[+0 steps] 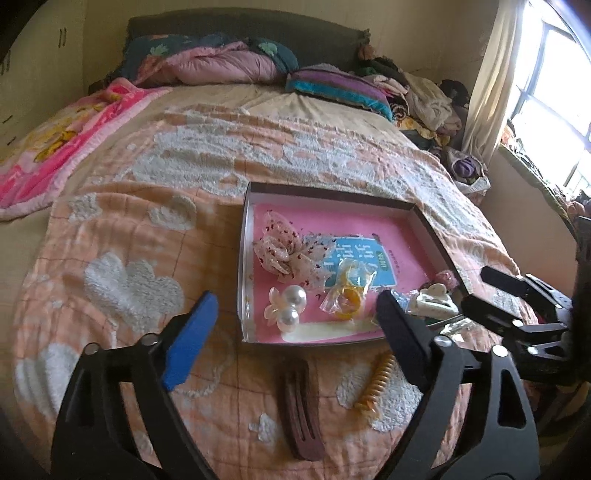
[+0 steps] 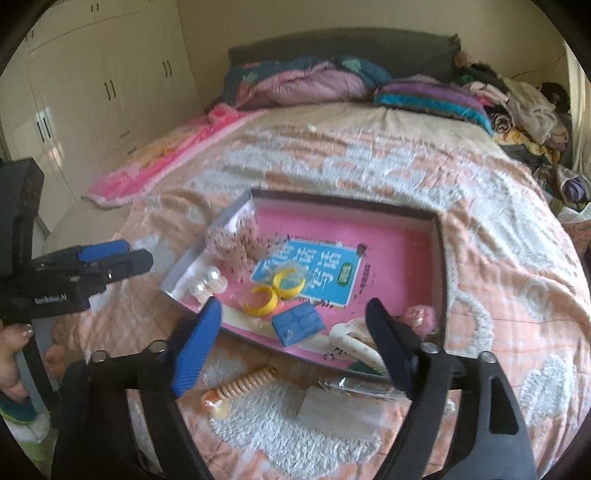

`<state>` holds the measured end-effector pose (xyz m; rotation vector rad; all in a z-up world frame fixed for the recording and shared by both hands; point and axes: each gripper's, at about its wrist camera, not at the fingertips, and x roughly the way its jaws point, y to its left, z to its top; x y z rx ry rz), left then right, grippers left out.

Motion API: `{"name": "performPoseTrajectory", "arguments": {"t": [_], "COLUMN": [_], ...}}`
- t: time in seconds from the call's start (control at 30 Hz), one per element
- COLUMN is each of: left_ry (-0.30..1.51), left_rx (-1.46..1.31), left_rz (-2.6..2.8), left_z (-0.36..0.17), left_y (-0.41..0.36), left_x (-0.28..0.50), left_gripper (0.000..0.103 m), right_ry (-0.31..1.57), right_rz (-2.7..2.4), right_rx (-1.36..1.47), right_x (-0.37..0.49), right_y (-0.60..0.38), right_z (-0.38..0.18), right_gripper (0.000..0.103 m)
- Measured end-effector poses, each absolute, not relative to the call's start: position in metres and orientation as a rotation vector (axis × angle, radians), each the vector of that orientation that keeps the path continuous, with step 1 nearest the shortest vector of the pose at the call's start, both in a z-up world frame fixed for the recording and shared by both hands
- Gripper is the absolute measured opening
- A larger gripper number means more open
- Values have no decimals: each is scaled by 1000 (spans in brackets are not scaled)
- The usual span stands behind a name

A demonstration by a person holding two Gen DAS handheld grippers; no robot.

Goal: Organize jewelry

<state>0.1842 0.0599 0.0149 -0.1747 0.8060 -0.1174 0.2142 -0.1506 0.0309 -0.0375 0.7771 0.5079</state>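
Wide bed covered by a peach quilt with fluffy white cloud patches (image 1: 147, 280), filling most of both views. At the head, a dark padded headboard (image 1: 240, 26), rumpled pink and navy bedding (image 1: 207, 59) and a purple-and-teal striped pillow (image 1: 340, 86); a bright pink printed blanket (image 1: 55, 144) along the far left edge. Heaped clothes (image 1: 424, 96) in the corner beside a cream curtain (image 1: 491, 81) and a sunlit window (image 1: 554, 92). Cream wardrobe doors with dark handles (image 2: 107, 81) along the left wall. On the quilt, a shallow rectangular cardboard box with pink lining (image 1: 436, 236), holding a speckled sheer fabric bow (image 1: 288, 251), a pearl flower clip (image 1: 286, 308), yellow hoop earrings in clear wrap (image 1: 347, 295), a white claw clip (image 1: 432, 301), a small blue square packet (image 2: 297, 323) and a fuzzy pink scrunchie (image 2: 419, 315). Just outside the near rim, on the quilt: a dark red flat hair clip (image 1: 301, 406), an orange spiral hair tie (image 1: 375, 384) and a clear plastic sleeve (image 2: 340, 402). Left gripper (image 1: 295, 343) poised above the near edge with jaws spread wide, nothing between them. Right gripper (image 2: 295, 350) likewise wide apart and empty, over the box's near rim.
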Motion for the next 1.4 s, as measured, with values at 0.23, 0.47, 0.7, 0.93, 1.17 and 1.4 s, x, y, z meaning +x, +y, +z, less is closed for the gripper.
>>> {"name": "performPoseTrajectory", "arguments": {"t": [0.23,0.47,0.7,0.93,1.17,1.4], "left_ry": [776,745,715,690,677,682], "left_rx": [-182,-167,-160,-139,-108,-78], "left_rz": [-92,-69,-76,-92,-103,-120], "left_z": [32,48,60,71,73,69], "left_y": [58,53,47,38,28,16], "left_x": [171,155,139,123,109,95], "left_gripper": [93,93,93,93,93,93], "right_ry": [696,637,596,570,564,569], "right_rz": [482,454,435,420,408,402], "right_rx": [-12,14,31,38,39,44], "right_x": [195,176,158,138,121,105], "right_y": [-170,-189,-205,-218,-228,-238], "right_z": [61,82,97,104,104,97], "right_gripper": [87,90,90,90,91,91]}}
